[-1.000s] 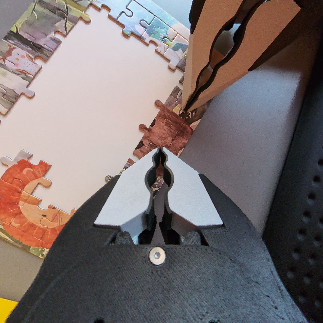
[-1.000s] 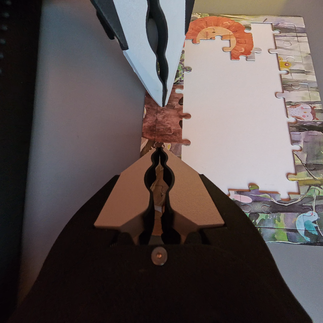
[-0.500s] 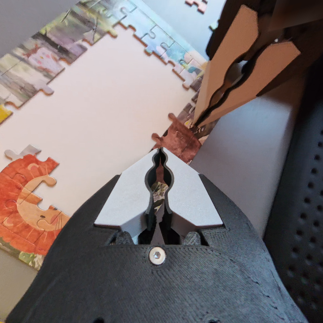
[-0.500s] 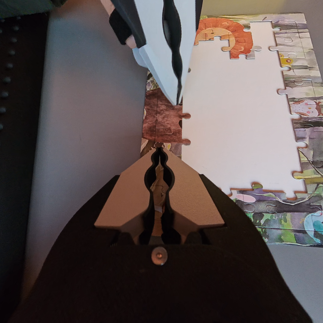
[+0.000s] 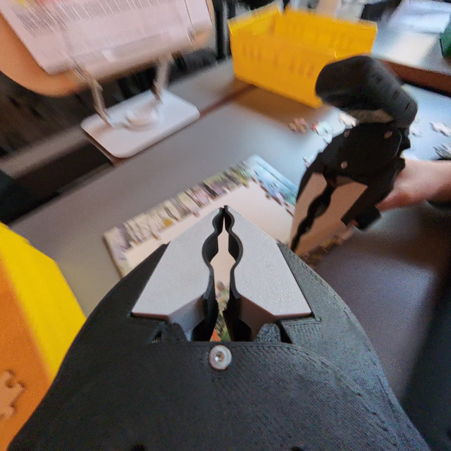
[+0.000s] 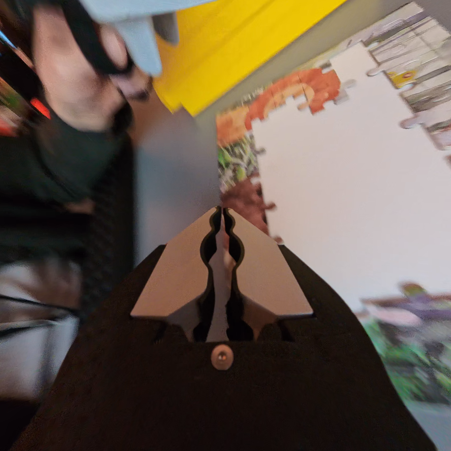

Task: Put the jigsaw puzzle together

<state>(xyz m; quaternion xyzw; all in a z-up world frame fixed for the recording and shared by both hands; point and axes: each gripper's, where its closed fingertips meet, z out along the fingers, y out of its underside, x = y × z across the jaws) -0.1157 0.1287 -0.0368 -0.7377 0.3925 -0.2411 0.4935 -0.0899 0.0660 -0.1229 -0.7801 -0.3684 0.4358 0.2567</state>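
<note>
Now both your grippers are closed, nothing held
Left gripper (image 5: 224,207) above the jigsaw puzzle (image 5: 158,220), right gripper (image 6: 221,208) at its brown edge, yellow bin (image 5: 300,48) beyond

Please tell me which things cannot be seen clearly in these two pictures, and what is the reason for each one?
- Loose pieces on the table, left wrist view: small and smeared by motion blur; their pictures and number are unreadable.
- Jigsaw puzzle, left wrist view: its near part is hidden behind the left claw.
- Puzzle's bottom border, right wrist view: blurred, cut by the right edge.
- Right claw: whether its tips touch the puzzle is unclear.
</note>
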